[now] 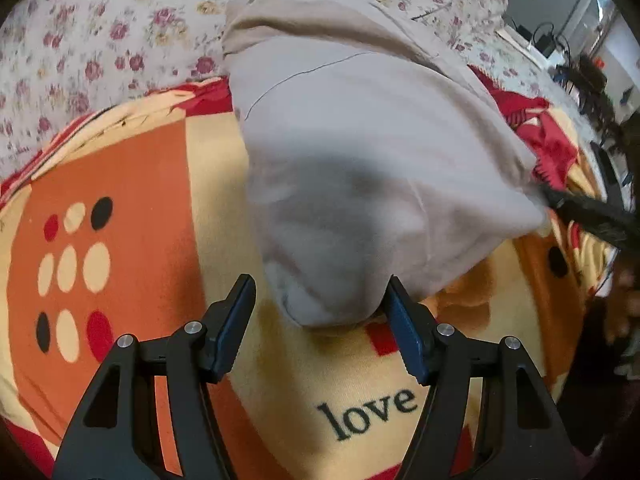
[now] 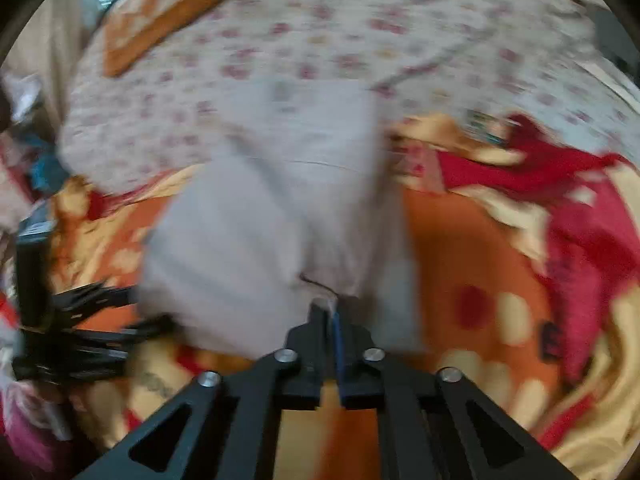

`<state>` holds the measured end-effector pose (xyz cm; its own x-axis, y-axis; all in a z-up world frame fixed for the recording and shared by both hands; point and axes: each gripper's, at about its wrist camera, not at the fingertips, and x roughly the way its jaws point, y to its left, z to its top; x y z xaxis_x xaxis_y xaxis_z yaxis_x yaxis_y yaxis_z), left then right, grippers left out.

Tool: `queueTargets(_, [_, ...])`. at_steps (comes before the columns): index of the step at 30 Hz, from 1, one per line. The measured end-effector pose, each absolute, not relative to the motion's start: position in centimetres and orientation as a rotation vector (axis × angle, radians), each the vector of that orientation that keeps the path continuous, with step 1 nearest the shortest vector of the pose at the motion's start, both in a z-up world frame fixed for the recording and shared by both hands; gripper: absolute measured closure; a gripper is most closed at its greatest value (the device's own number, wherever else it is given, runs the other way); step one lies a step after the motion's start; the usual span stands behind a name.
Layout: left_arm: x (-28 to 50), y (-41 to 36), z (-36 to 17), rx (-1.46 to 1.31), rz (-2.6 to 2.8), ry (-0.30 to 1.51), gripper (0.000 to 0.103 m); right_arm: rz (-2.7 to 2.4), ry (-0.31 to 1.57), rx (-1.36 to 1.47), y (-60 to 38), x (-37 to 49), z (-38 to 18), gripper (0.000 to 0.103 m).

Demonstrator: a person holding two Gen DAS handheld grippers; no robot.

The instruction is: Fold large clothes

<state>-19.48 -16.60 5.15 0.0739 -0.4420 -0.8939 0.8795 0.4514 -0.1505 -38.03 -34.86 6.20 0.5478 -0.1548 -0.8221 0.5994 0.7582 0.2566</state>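
A pale grey-beige garment (image 1: 360, 152) lies partly folded on an orange, cream and red blanket (image 1: 120, 200). My left gripper (image 1: 320, 292) is open, its jaws on either side of the garment's near corner. In the right wrist view, which is blurred, the garment (image 2: 260, 216) is lifted at its near edge. My right gripper (image 2: 330, 308) is shut on that edge of the garment. The left gripper (image 2: 100, 320) shows at the left of that view. The right gripper (image 1: 588, 212) shows dark at the garment's right corner in the left wrist view.
A floral sheet (image 1: 100, 32) covers the bed beyond the blanket. The word "love" (image 1: 366, 412) is printed on the blanket near my left gripper. An orange patterned cushion (image 2: 160, 12) lies at the far left of the bed. Room clutter (image 1: 580, 68) stands at the right.
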Motion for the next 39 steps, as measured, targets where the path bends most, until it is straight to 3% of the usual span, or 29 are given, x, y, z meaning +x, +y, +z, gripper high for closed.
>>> queueTargets(3, [-19.7,-16.2,6.9,0.486,-1.1,1.056,0.037,-0.49,0.935,0.675,-36.6,-39.3,3.8,0.103])
queueTargets(6, [-20.3,-15.3,9.9,0.454,-1.173,0.972,0.037,-0.523,0.804,0.679,-37.0,-40.6,6.6,0.1])
queueTargets(8, [-20.4,-14.9,11.3,0.433,-1.183,0.93,0.037,-0.576,0.716,0.713,-37.8,-41.5,8.2,0.077])
queueTargets(9, [-20.2,-15.0,11.6,0.416,-1.173,0.919,0.037,-0.567,0.694,0.728,-37.9,-41.5,8.5,0.047])
queueTargets(10, [-19.8,-15.2,11.8,0.386,-1.15,0.914,0.036,-0.539,0.66,0.751,-38.1,-41.1,9.0,0.032])
queueTargets(21, [-17.2,-20.0,7.6,0.31,-0.985,0.986,0.037,-0.477,0.754,0.691,-41.1,-31.2,6.6,0.032])
queueTargets(23, [-16.8,-20.6,7.8,0.276,-0.982,0.987,0.037,-0.452,0.76,0.7,-41.7,-30.1,6.0,0.053])
queueTargets(24, [-16.6,-20.9,7.9,0.259,-0.978,0.985,0.037,-0.435,0.762,0.7,-41.9,-29.8,5.8,0.07])
queueTargets(28, [-16.2,-21.8,7.1,0.267,-0.967,0.984,0.036,-0.477,0.764,0.601,-41.2,-29.9,6.9,0.097])
queueTargets(30, [-16.6,-22.2,5.6,0.289,-0.961,1.0,0.029,-0.526,0.766,0.598,-41.8,-30.5,6.6,0.097])
queueTargets(33, [-17.5,-22.2,4.8,0.298,-0.969,0.996,0.029,-0.555,0.858,0.652,-42.8,-30.3,3.8,0.097])
queueTargets(36, [-17.3,-21.9,5.9,0.327,-0.966,1.001,0.029,-0.544,0.816,0.648,-42.5,-31.0,5.3,0.097])
queueTargets(38, [-16.8,-21.6,7.4,0.321,-0.958,0.961,0.029,-0.556,0.77,0.657,-42.8,-31.8,6.7,0.087])
queueTargets(39, [-16.5,-21.6,8.0,0.321,-0.948,0.939,0.029,-0.583,0.753,0.639,-43.2,-32.1,7.4,0.064])
